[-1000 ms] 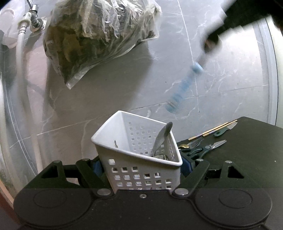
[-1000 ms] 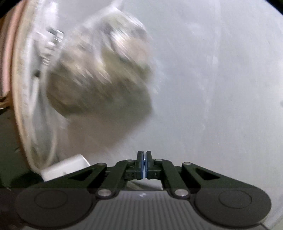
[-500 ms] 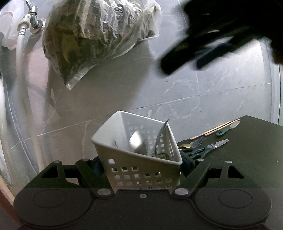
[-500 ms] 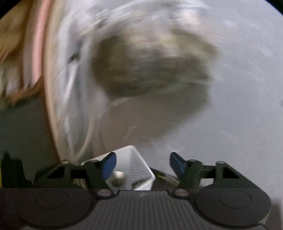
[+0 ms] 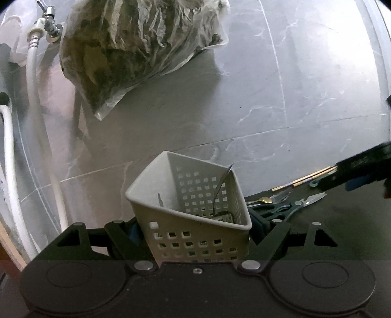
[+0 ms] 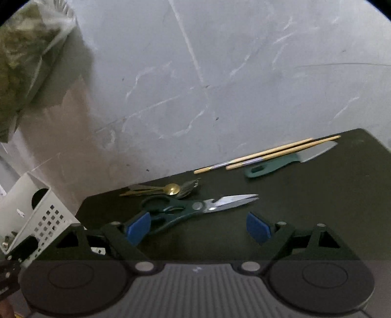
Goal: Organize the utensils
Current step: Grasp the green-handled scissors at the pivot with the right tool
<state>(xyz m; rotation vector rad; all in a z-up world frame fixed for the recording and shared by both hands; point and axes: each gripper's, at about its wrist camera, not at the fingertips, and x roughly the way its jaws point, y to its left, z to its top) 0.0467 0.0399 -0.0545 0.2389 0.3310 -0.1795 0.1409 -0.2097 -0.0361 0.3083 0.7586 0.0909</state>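
Note:
My left gripper [image 5: 194,227] is shut on the white perforated basket [image 5: 195,234], which is tilted and has a metal utensil [image 5: 221,188] leaning inside it. My right gripper [image 6: 198,228] hovers low over the black table [image 6: 317,195]. Its jaws are opening wide and nothing is pressed between them. The green-handled scissors [image 6: 195,208] lie just beyond its fingertips, their handle next to the left pad [image 6: 138,227]. Past them lie a gold spoon [image 6: 171,188], a fork [image 6: 190,187], two chopsticks [image 6: 268,153] and a green-handled knife [image 6: 281,164]. The right gripper [image 5: 352,178] shows blurred at the left wrist view's right edge.
A crumpled plastic bag of dark leafy matter [image 5: 136,49] lies on the grey marble floor. A white hose [image 5: 36,110] and a tap fitting [image 5: 48,22] run along the left side. The table's far edge [image 6: 158,177] ends just behind the cutlery.
The right gripper went from shut to wide open and swung down from above the basket to the table by the scissors. The blue item under it is gone. The basket stayed put.

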